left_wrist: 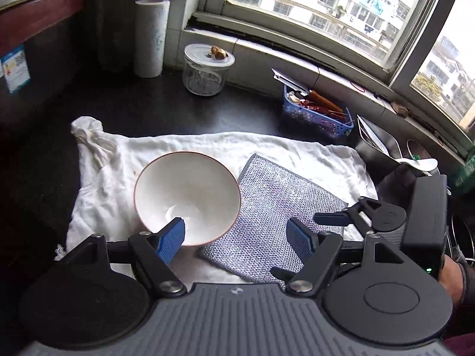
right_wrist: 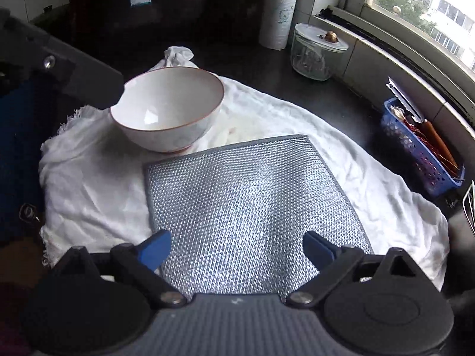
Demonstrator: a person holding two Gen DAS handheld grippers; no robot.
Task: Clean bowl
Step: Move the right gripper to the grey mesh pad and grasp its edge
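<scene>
Daylight pours through the window (left_wrist: 341, 6) onto a dark countertop (left_wrist: 148, 109), and spread across it is a rumpled white cloth (right_wrist: 89, 184). On that cloth sits the white bowl (left_wrist: 187, 195), upright, thin brown rim, nothing visible inside. Touching the bowl's base on the window side lies a flat silvery scouring pad (right_wrist: 246, 204). The left gripper (left_wrist: 236, 240) hovers over the bowl's near edge, jaws spread wide, one blue fingertip (left_wrist: 171, 240) over the rim and the other over the pad, gripping nothing. The right gripper (right_wrist: 236, 250) hangs over the pad's near edge, also released, both blue tips apart above the mesh. Beyond the bowl, toward the wall, stands a paper towel roll (left_wrist: 150, 37), and just beside it a lidded glass jar (left_wrist: 206, 72). Farther from the bowl along the sill, a blue basket (left_wrist: 319, 115) holds odds and ends.
</scene>
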